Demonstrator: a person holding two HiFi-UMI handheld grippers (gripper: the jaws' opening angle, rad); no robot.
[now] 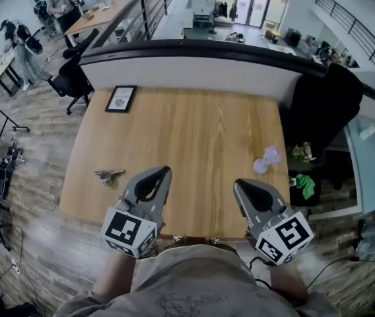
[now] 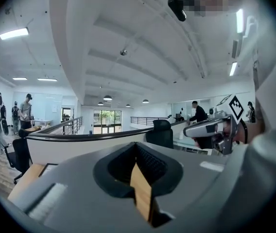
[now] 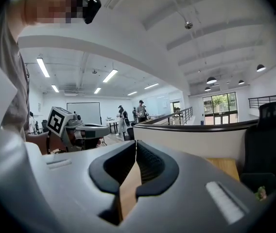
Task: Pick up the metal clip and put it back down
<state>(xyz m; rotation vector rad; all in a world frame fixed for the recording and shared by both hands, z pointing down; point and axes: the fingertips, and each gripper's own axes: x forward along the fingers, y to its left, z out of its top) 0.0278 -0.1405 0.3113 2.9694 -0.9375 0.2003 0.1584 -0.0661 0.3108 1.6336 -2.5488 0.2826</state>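
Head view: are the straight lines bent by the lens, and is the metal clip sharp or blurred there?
Head view: fisheye bends the table edges; the metal clip is small yet sharp. Both gripper views: black rounded corners, bright ceiling lamps.

The wooden table [image 1: 194,131] carries a metal clip [image 1: 108,174] (near its left edge), a black-framed picture [image 1: 121,99] and pale purple pieces [image 1: 267,159].

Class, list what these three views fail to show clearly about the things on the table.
Metal clip: head view, too small for detail; absent from both gripper views.
Framed card: head view, print too small to read.
Pale purple object: head view, too small to identify.
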